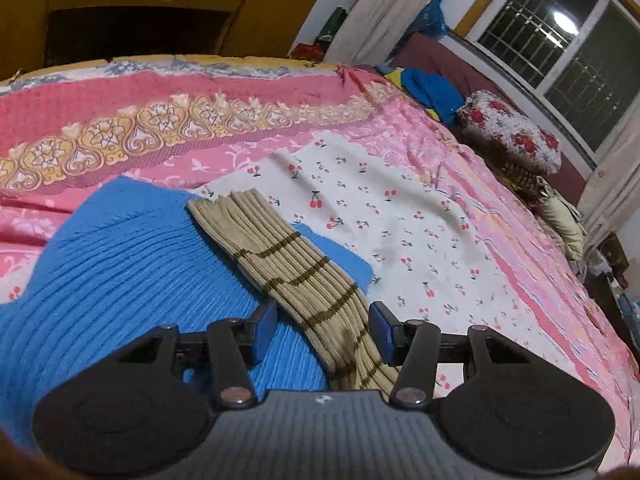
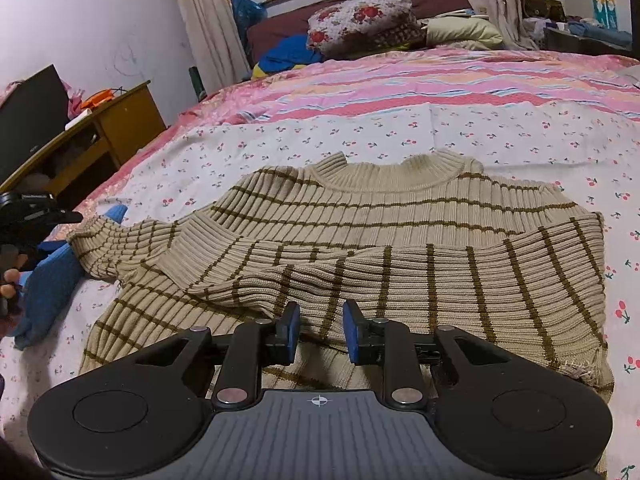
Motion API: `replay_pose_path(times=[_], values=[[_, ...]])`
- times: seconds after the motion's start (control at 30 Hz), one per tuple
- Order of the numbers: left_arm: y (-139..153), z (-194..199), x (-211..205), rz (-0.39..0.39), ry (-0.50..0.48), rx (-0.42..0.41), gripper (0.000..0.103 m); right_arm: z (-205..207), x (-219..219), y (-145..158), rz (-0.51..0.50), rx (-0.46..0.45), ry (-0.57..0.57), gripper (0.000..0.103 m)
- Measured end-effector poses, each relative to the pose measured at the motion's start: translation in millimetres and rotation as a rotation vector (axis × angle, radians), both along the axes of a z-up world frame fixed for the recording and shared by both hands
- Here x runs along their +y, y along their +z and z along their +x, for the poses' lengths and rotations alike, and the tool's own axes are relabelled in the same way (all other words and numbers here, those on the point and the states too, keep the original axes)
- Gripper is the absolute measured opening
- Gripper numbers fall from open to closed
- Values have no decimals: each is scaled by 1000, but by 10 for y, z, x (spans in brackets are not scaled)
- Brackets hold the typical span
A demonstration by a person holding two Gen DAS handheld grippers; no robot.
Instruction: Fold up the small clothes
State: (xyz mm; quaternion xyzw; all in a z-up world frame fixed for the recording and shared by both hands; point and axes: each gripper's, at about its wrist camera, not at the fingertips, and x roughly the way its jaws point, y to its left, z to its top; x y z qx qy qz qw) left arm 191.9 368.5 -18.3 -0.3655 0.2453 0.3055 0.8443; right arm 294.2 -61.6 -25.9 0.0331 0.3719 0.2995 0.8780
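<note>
A beige knitted sweater (image 2: pixel 400 248) with brown stripes lies flat on the white cherry-print sheet (image 2: pixel 520 136), one sleeve folded across its body. My right gripper (image 2: pixel 323 312) hovers over the sweater's lower part, jaws apart, nothing pinched between the blue pads. The sweater's other sleeve (image 1: pixel 280 252) stretches out over a blue knitted garment (image 1: pixel 120 264). My left gripper (image 1: pixel 322 316) is open astride this sleeve, pads clear of it. In the right wrist view the blue garment (image 2: pixel 52 284) shows at the left edge, beside a person's hand (image 2: pixel 10 280).
Pink patterned bedding (image 1: pixel 200 92) covers the bed around the sheet. A floral pillow (image 1: pixel 512 132) and a blue cloth heap (image 1: pixel 432 92) lie at the bed's head under the window. A wooden cabinet (image 1: pixel 160 12) stands beyond the bed's edge.
</note>
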Motion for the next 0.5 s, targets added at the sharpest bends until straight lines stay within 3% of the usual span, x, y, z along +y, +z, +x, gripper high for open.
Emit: replay_pose_path(times=[0.17,0.3,0.37,0.5], values=[[-91,83,108,-21,52,-18,54,-8,6,7,0,0,0,25],[-25,108,63,1,38,9,21,-25,-10,39,12,-2,2,25],[25,111,4,7,7,-15,16,-31,-36,59,22,-2,2,25],[206,194,-267,31,-104,-69,15,-45,-104,99,37,-1,-10,25]])
